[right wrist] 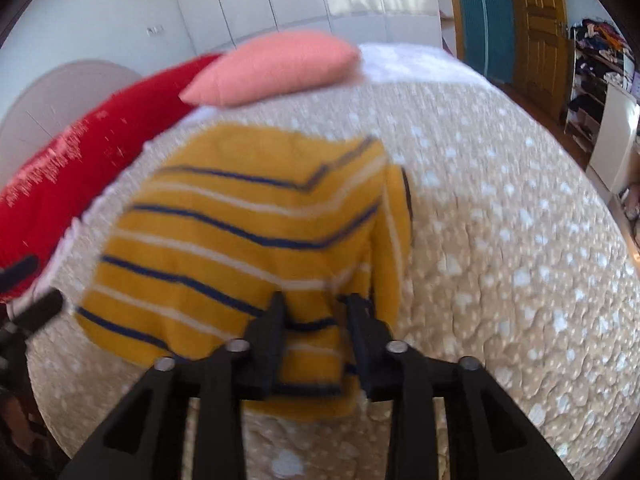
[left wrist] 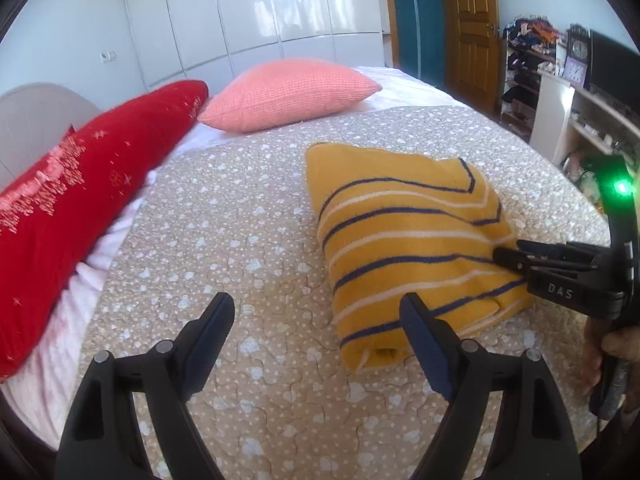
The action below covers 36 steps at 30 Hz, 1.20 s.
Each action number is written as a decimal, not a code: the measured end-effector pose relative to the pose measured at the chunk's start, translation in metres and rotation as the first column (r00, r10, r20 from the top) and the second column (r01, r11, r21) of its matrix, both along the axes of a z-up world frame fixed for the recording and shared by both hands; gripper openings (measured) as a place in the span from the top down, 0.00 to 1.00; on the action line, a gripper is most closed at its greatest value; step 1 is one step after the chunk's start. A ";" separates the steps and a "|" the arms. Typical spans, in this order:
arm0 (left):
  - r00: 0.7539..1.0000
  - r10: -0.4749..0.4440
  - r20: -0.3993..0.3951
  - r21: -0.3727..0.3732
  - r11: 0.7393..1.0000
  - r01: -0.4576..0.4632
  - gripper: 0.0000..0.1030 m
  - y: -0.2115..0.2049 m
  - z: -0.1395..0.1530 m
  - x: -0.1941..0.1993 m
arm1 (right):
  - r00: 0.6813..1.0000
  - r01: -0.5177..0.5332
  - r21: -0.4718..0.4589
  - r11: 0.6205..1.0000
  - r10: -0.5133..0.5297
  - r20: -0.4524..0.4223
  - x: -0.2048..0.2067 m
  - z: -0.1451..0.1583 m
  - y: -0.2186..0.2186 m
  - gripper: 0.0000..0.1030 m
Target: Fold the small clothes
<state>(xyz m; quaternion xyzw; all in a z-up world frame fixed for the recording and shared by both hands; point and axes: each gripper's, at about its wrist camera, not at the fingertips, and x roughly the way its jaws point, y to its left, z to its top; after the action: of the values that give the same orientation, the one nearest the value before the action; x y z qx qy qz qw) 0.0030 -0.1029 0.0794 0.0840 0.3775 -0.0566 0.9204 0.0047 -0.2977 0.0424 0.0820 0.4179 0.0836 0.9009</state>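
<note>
A folded yellow garment [left wrist: 404, 236] with navy and white stripes lies on the beige dotted bedspread [left wrist: 224, 240]. My left gripper [left wrist: 316, 312] is open and empty just above the bedspread; its right finger is at the garment's near left edge. My right gripper [left wrist: 505, 258] comes in from the right at the garment's right edge. In the blurred right wrist view its jaws [right wrist: 314, 304] stand close together with a fold of the yellow garment [right wrist: 240, 240] between them. The left gripper's fingers [right wrist: 40, 304] show at the left edge there.
A red pillow [left wrist: 80, 188] lies along the left of the bed, a pink pillow [left wrist: 288, 92] at the far side. White wardrobes [left wrist: 256, 12] stand behind. A wooden door [left wrist: 472, 28] and cluttered shelves [left wrist: 524, 72] are to the right.
</note>
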 end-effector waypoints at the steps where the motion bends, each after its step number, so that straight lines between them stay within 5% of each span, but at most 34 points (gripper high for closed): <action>1: 1.000 -0.003 -0.009 -0.034 0.999 0.002 0.17 0.006 0.001 0.004 | 1.000 0.012 0.023 1.000 -0.013 0.012 -0.002 0.004 -0.006 0.53; 5: 0.997 0.000 -0.074 -0.212 0.977 -0.015 0.11 0.033 -0.005 0.036 | 0.992 0.073 0.134 0.988 -0.086 0.092 -0.005 0.024 -0.035 0.43; 7: 0.992 -0.003 -0.123 -0.292 0.956 -0.034 0.11 0.044 -0.015 0.059 | 0.985 0.129 0.150 0.980 -0.144 0.099 0.002 0.026 -0.046 0.28; 10: 0.982 -0.010 -0.190 -0.355 0.933 -0.059 0.10 0.049 -0.036 0.089 | 0.981 0.169 0.214 0.962 -0.186 0.059 0.023 0.013 -0.061 0.27; 12: 0.967 -0.091 -0.237 -0.457 0.889 -0.029 0.06 0.045 -0.049 0.106 | 0.983 0.172 0.265 0.949 -0.181 0.009 0.043 -0.001 -0.065 0.27; 14: 0.934 -0.212 -0.289 -0.578 0.816 0.006 0.04 0.036 -0.063 0.120 | 0.990 0.138 0.354 0.925 -0.133 -0.038 0.062 -0.018 -0.062 0.27; 16: 0.886 -0.297 -0.355 -0.607 0.794 0.023 0.05 0.018 -0.077 0.127 | 0.994 0.104 0.411 0.906 -0.079 -0.078 0.077 -0.031 -0.053 0.36; 19: 0.887 -0.302 -0.349 -0.541 0.838 0.072 0.25 -0.003 -0.073 0.118 | 0.995 0.082 0.504 0.860 -0.039 -0.095 0.089 -0.033 -0.042 0.65; 22: 0.910 -0.291 -0.297 -0.542 0.836 0.090 0.34 0.001 -0.044 0.108 | 0.999 0.038 0.564 0.825 -0.019 -0.039 0.087 -0.015 -0.041 0.68; 25: 0.931 -0.259 -0.256 -0.506 0.857 0.099 0.33 0.006 -0.022 0.101 | 0.999 -0.011 0.580 0.815 -0.011 0.034 0.079 0.003 -0.042 0.69; 30: 0.943 -0.152 -0.297 -0.330 0.943 0.048 0.24 -0.001 -0.042 0.098 | 0.992 0.129 0.373 0.919 -0.121 -0.046 0.080 -0.022 -0.046 0.56; 36: 0.980 -0.080 -0.182 -0.207 0.977 0.042 0.24 -0.001 -0.028 0.041 | 0.991 0.108 0.331 0.937 -0.127 0.035 0.045 0.002 -0.050 0.50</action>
<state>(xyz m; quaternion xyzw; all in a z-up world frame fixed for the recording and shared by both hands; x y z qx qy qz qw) 0.0441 -0.1034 0.0512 -0.0042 0.4529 -0.1308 0.8819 0.0492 -0.3478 0.0440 0.2535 0.3673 0.1004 0.8892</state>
